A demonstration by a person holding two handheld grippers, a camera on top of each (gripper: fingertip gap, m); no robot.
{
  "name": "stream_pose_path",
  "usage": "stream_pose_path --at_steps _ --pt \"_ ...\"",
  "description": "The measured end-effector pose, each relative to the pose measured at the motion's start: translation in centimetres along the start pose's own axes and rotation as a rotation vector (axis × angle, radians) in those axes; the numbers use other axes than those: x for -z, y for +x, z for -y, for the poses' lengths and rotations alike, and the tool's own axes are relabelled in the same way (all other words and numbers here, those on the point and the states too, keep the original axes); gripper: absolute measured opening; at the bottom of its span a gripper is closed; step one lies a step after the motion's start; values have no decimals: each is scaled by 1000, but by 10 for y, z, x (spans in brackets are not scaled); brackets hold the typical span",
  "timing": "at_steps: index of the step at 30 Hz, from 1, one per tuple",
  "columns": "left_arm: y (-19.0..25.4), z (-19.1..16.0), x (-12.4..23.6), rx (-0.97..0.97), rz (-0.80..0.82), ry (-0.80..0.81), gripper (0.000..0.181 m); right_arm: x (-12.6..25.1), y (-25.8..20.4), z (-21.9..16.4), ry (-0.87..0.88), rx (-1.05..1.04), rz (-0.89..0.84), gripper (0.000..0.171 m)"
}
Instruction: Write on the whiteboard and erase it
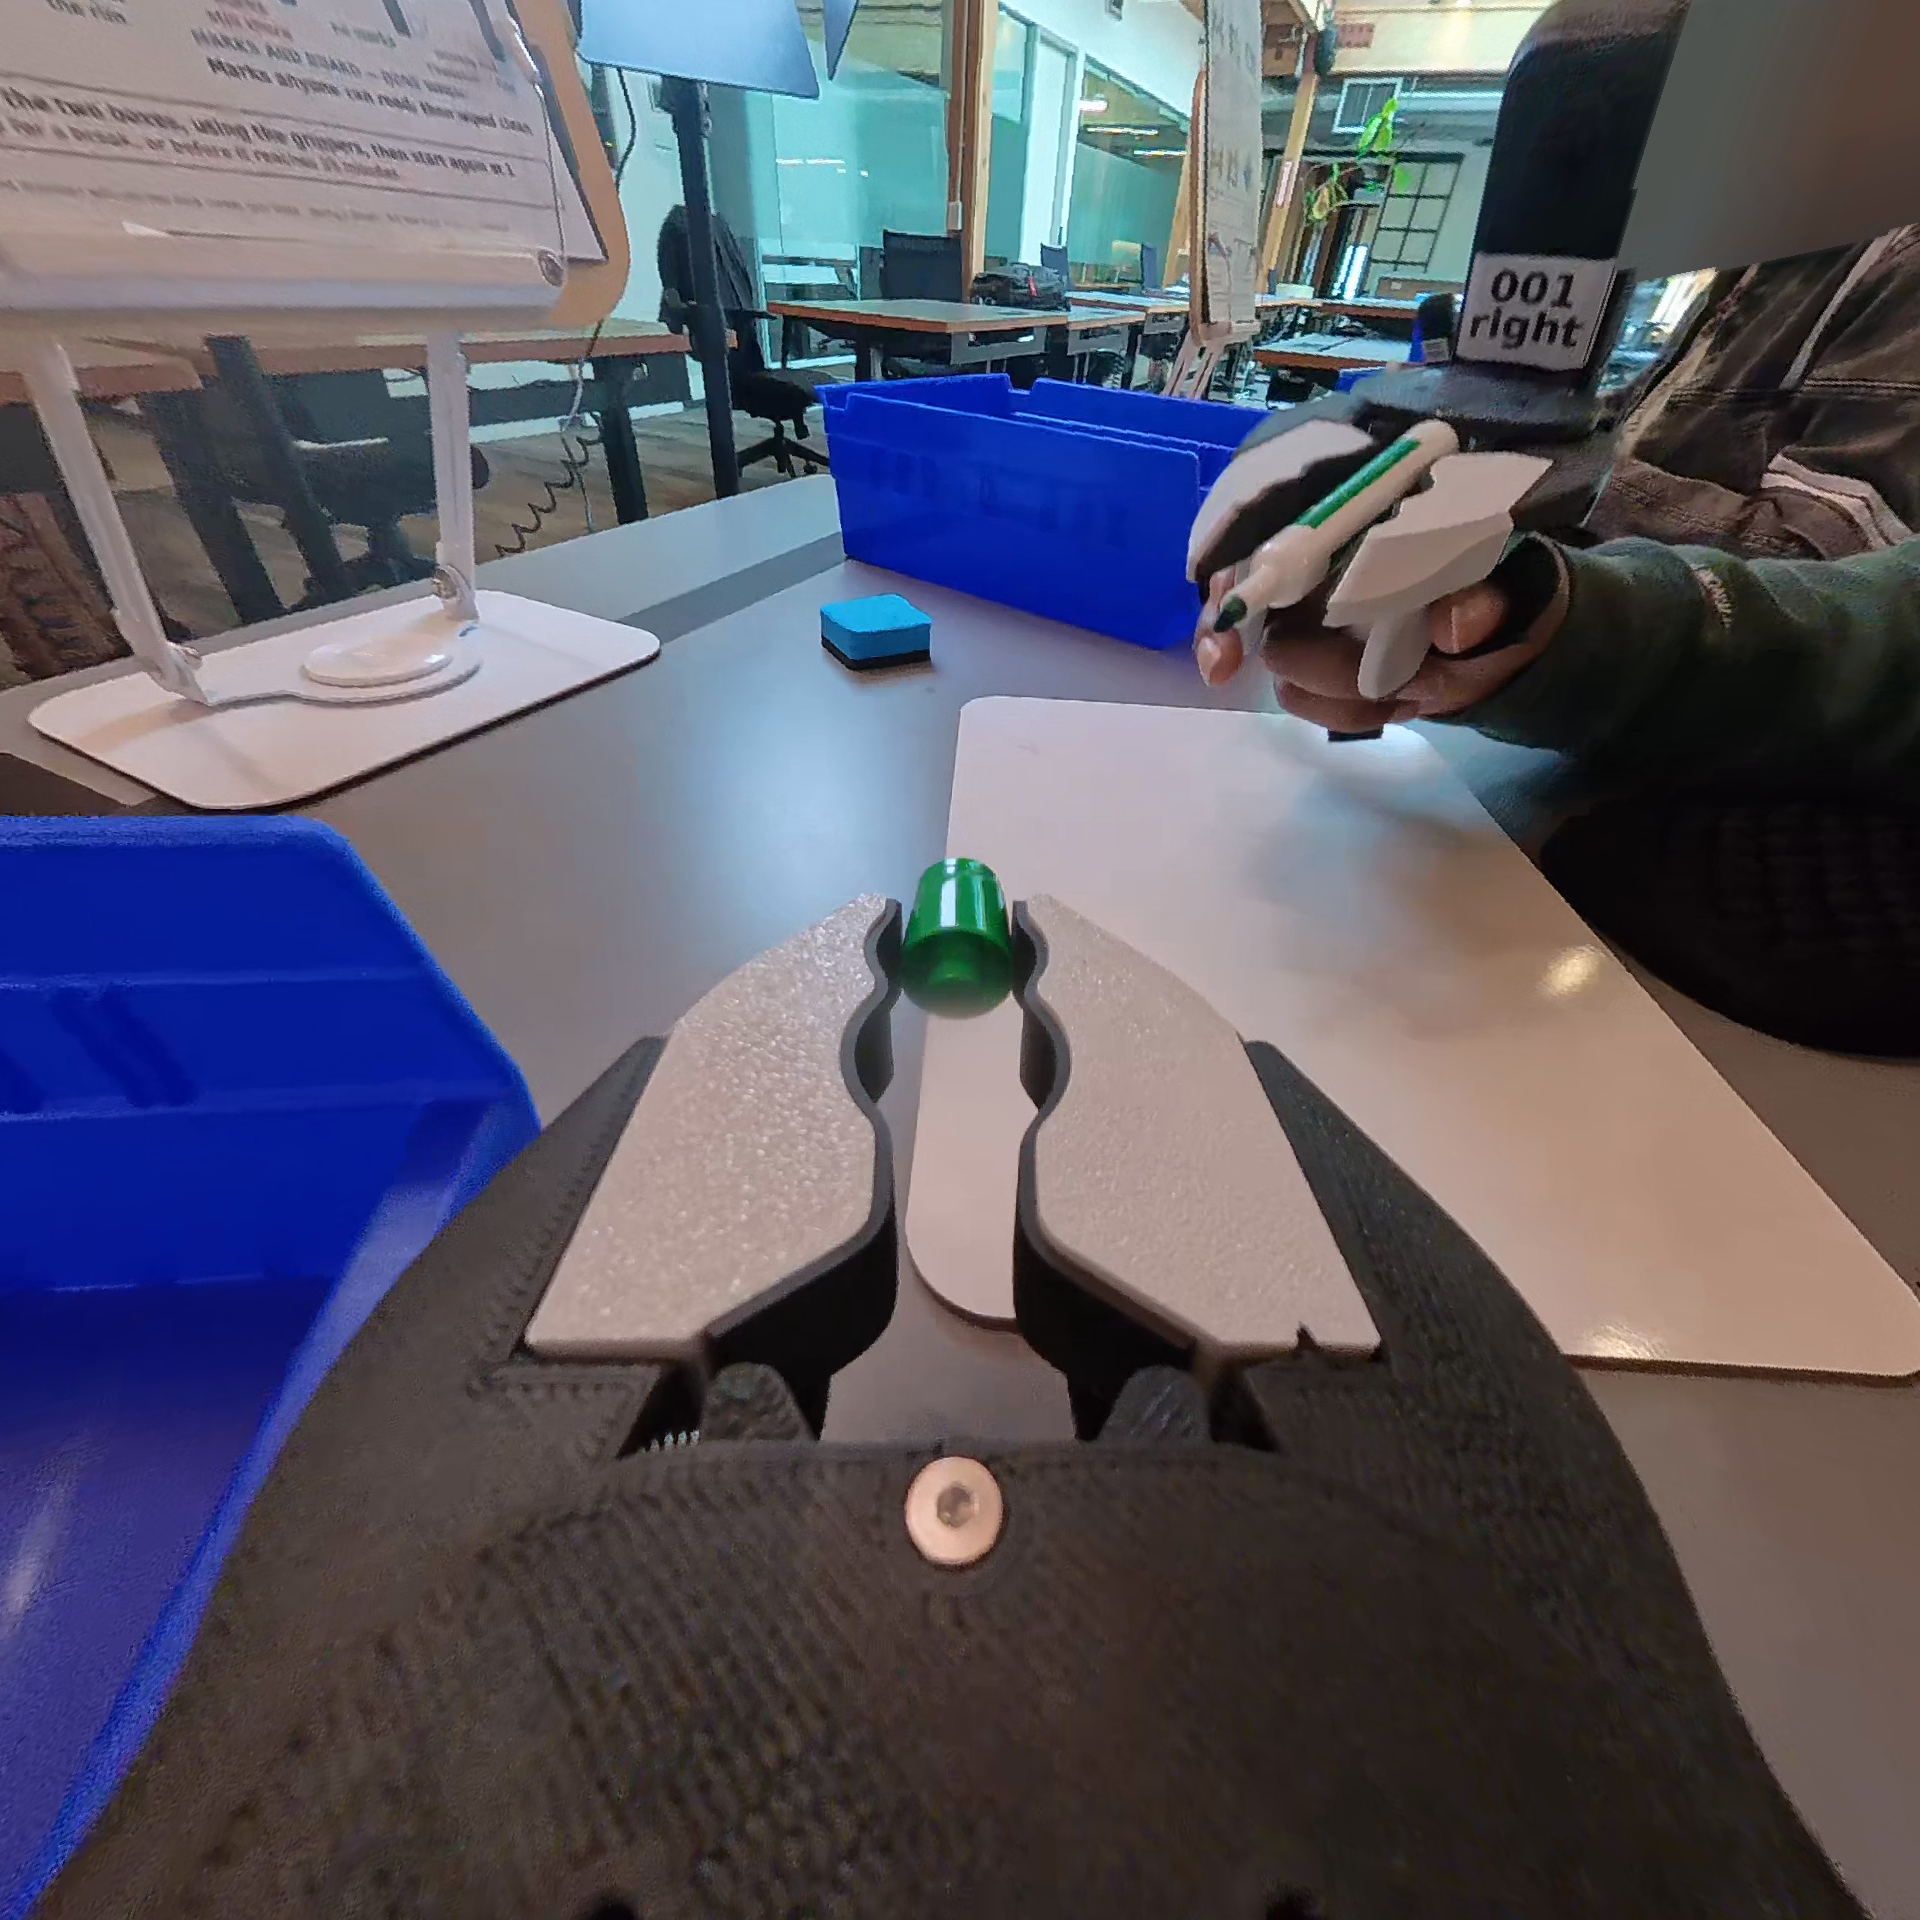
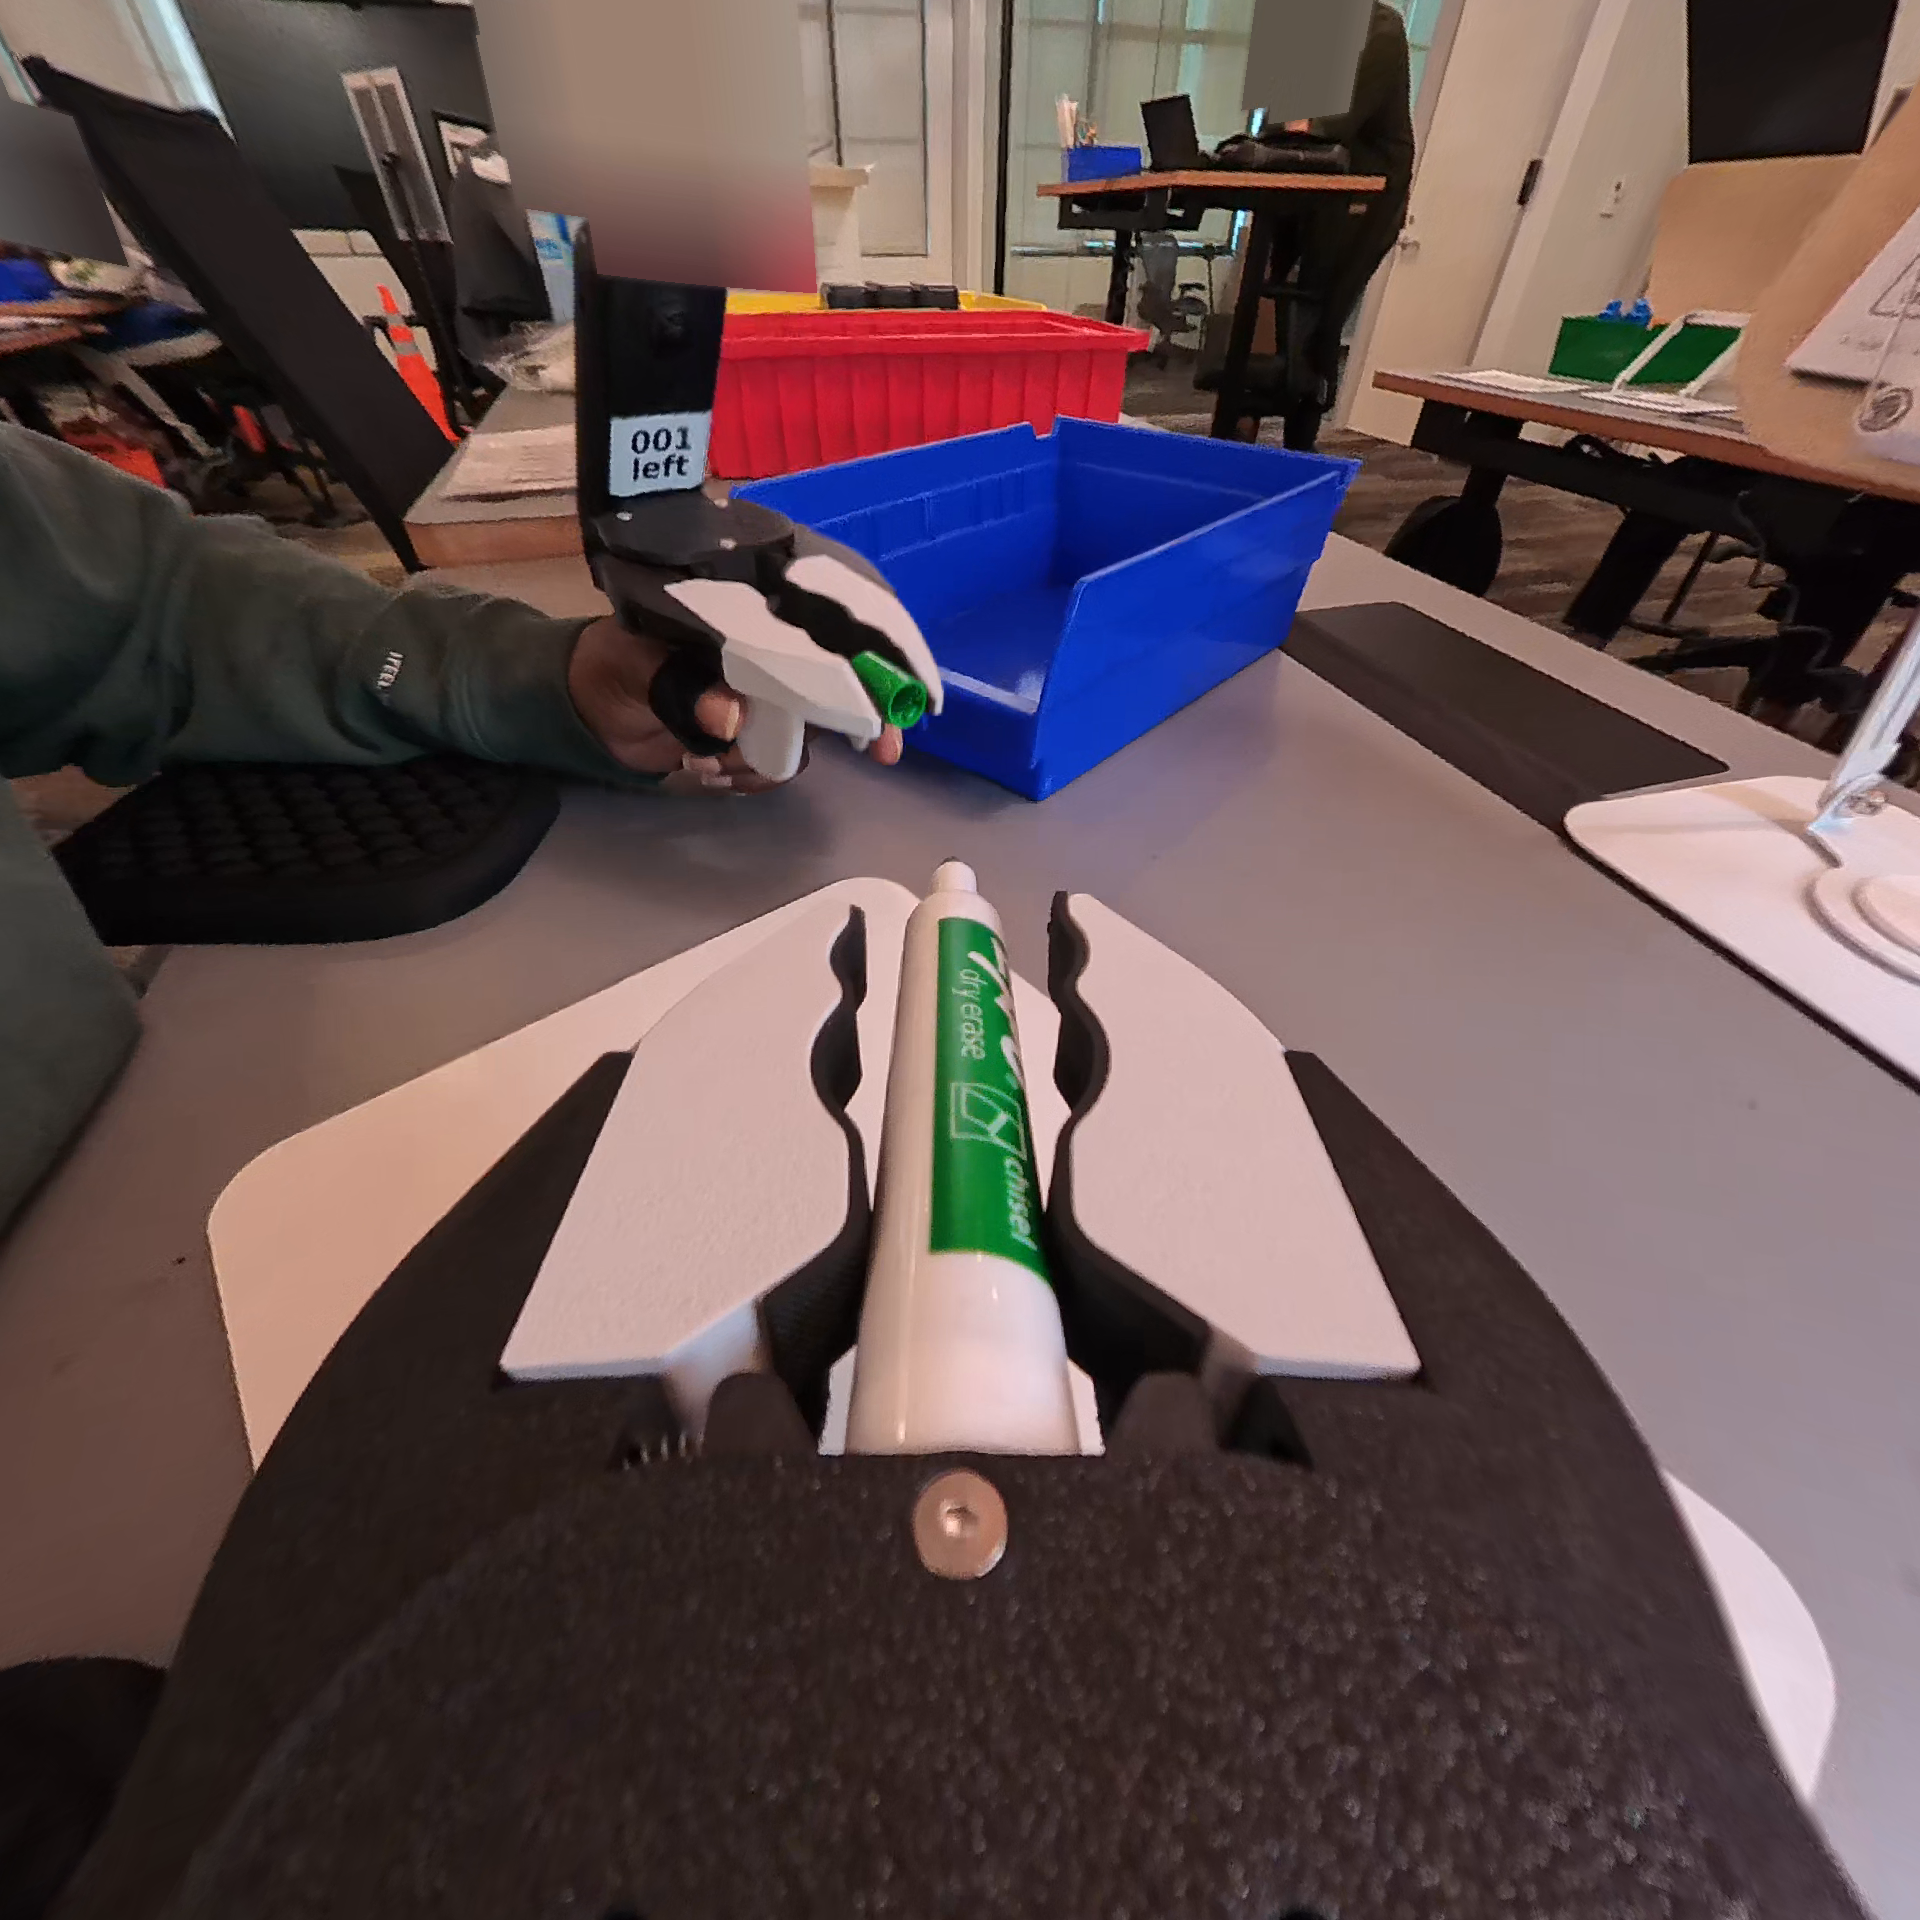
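My left gripper point(image 1: 956, 920) is shut on the green marker cap point(image 1: 954, 940) and holds it above the near left edge of the blank whiteboard point(image 1: 1299, 987). My right gripper point(image 2: 956, 914) is shut on the white and green marker point(image 2: 961, 1122), uncapped, its tip pointing forward and down over the whiteboard point(image 2: 343, 1195). In the left wrist view the right gripper point(image 1: 1320, 566) holds the marker point(image 1: 1320, 530) above the board's far edge. In the right wrist view the left gripper point(image 2: 883, 675) shows with the cap point(image 2: 891, 694). A blue eraser point(image 1: 875, 631) lies on the table beyond the board.
A blue bin point(image 1: 1029, 499) stands behind the eraser. Another blue bin point(image 1: 208, 1091) is at my left, and also shows in the right wrist view point(image 2: 1091, 603). A white document stand point(image 1: 343, 665) is at the far left. A black wrist pad point(image 2: 291, 842) lies under the left arm. Across from one pair of fingers to the other is roughly 12 centimetres.
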State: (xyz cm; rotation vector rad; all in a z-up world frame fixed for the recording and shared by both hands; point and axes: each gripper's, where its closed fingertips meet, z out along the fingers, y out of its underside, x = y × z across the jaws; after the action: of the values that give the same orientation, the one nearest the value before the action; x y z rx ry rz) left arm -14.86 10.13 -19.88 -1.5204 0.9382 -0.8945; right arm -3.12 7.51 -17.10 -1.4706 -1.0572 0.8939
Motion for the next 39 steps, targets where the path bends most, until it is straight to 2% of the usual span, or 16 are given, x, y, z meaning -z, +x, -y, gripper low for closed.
stream_pose_path --at_steps 6,15,22,28,39 --pt "11 1 -1 -23 -41 3 20 -12 -8 2 -93 93 -30 34" --pt "20 7 10 -116 -28 19 20 -44 -28 -37 -406 -16 94 34" --pt "29 0 15 -171 -53 -15 20 -67 -49 -57 -564 26 207 33" --pt "33 -8 20 -204 -68 -49 20 -83 -56 -66 -634 74 236 33" --pt "37 -12 22 -232 -78 -73 20 -90 -59 -72 -708 119 260 32"
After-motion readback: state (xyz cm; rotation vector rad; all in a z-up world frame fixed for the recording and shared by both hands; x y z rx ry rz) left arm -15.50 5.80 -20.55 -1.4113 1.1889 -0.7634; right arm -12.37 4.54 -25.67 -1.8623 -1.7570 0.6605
